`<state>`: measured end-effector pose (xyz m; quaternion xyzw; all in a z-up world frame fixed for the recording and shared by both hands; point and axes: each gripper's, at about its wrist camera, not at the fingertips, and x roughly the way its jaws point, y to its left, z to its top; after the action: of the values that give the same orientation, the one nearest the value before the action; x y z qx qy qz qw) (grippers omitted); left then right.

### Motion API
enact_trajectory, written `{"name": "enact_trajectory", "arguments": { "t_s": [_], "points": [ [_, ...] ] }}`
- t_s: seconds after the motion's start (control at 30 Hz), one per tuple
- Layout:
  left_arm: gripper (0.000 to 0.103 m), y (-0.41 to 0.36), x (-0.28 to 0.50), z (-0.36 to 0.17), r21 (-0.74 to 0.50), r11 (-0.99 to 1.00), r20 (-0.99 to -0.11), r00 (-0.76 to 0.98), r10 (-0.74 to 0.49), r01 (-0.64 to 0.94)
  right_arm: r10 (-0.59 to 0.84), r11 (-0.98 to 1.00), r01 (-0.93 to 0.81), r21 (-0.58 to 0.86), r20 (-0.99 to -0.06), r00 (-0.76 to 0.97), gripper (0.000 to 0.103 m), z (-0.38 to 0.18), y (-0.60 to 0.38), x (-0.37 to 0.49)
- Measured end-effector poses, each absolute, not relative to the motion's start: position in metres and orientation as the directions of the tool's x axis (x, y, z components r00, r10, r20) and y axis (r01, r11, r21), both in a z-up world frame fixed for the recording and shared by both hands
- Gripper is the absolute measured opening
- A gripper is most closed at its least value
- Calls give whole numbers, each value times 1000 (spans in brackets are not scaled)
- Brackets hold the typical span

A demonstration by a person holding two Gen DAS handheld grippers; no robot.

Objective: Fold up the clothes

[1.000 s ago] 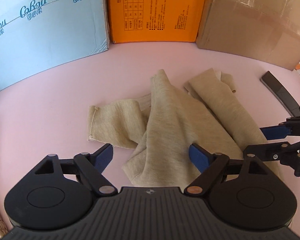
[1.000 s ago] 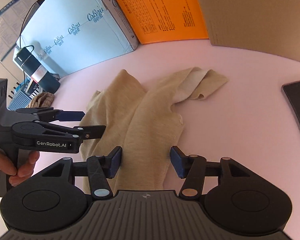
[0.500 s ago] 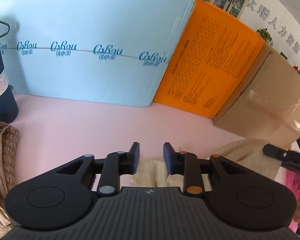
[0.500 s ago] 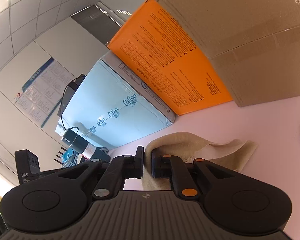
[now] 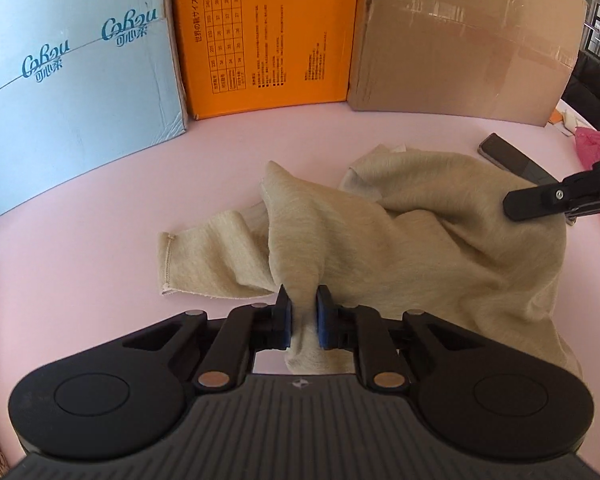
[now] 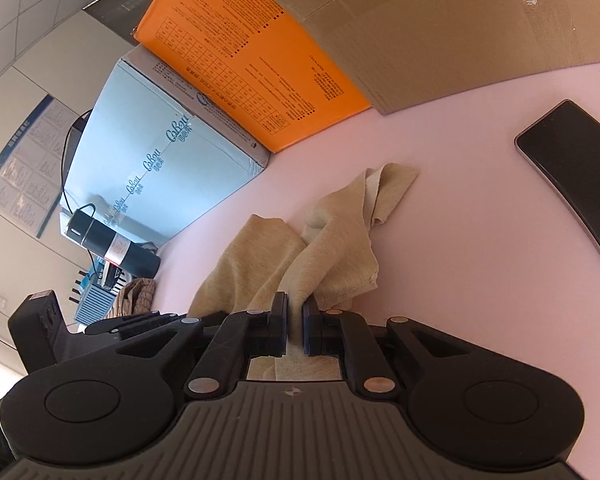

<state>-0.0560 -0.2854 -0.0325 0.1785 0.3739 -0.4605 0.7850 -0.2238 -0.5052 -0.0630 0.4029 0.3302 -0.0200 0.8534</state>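
The left gripper [image 5: 303, 320] has its 2 blue-padded fingers [image 5: 283, 322] drawn close together, pinching beige cloth [image 5: 440, 248] between them. The right gripper [image 6: 295, 330] is likewise clamped on a fold of that cloth, and its black fingertip [image 5: 540, 200] shows at the right edge of the left wrist view.

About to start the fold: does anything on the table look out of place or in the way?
Yes, the phone. It lies on the pink table right by the bunched beige garment, which nearly touches it in the left view. Both grippers, left and right, are shut on cloth, so spreading it could cover the phone.
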Motion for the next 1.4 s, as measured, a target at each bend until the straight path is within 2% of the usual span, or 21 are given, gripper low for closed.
{"name": "enact_trajectory", "arguments": {
  "t_s": [0.13, 0.33, 0.6, 0.67, 0.7, 0.8, 0.87, 1.0, 1.03, 1.13, 1.2, 1.4],
  "points": [
    [10, -246, -69, -15, -83, 504, -746, 281, -603, 860, 309, 699, 233, 676, -580, 754, 7, -63, -488, -223],
    [10, -173, -118, -38, -111, 435, -853, 139, -503, 894, 462, 715, 151, 683, -623, 630, 7, -80, -449, -244],
    [12, -122, -159, -38, -190, 413, -883, 30, -469, 891, 604, 666, 126, 735, -630, 488, 8, -93, -413, -299],
    [18, -120, -158, -33, -192, 398, -885, 18, -466, 897, 605, 686, 115, 719, -651, 459, 18, -89, -413, -306],
    [20, -120, -156, -31, -194, 389, -886, 9, -463, 901, 600, 700, 106, 706, -662, 449, 26, -86, -413, -309],
    [31, -118, -150, -21, -203, 353, -888, -20, -459, 913, 586, 723, 71, 687, -664, 464, 32, -71, -419, -315],
    [44, -114, -146, -11, -195, 324, -884, -23, -467, 926, 564, 738, 53, 673, -658, 500, 43, -57, -427, -316],
    [56, -113, -132, 3, -177, 300, -876, -11, -482, 937, 464, 797, 53, 602, -665, 585, 50, -37, -451, -308],
    [60, -112, -126, 7, -167, 303, -873, 3, -488, 938, 433, 813, 61, 579, -671, 603, 59, -35, -456, -304],
    [67, -116, -106, 10, -129, 343, -861, 67, -504, 930, 351, 851, 77, 520, -672, 652, 75, -32, -472, -294],
    [70, -121, -92, 10, -102, 404, -843, 137, -520, 909, 308, 866, 95, 491, -674, 671, 80, -34, -477, -284],
    [74, -141, -49, -10, -140, 582, -736, 309, -602, 801, 309, 828, 145, 542, -656, 689, 84, -59, -484, -254]
  ]
}}
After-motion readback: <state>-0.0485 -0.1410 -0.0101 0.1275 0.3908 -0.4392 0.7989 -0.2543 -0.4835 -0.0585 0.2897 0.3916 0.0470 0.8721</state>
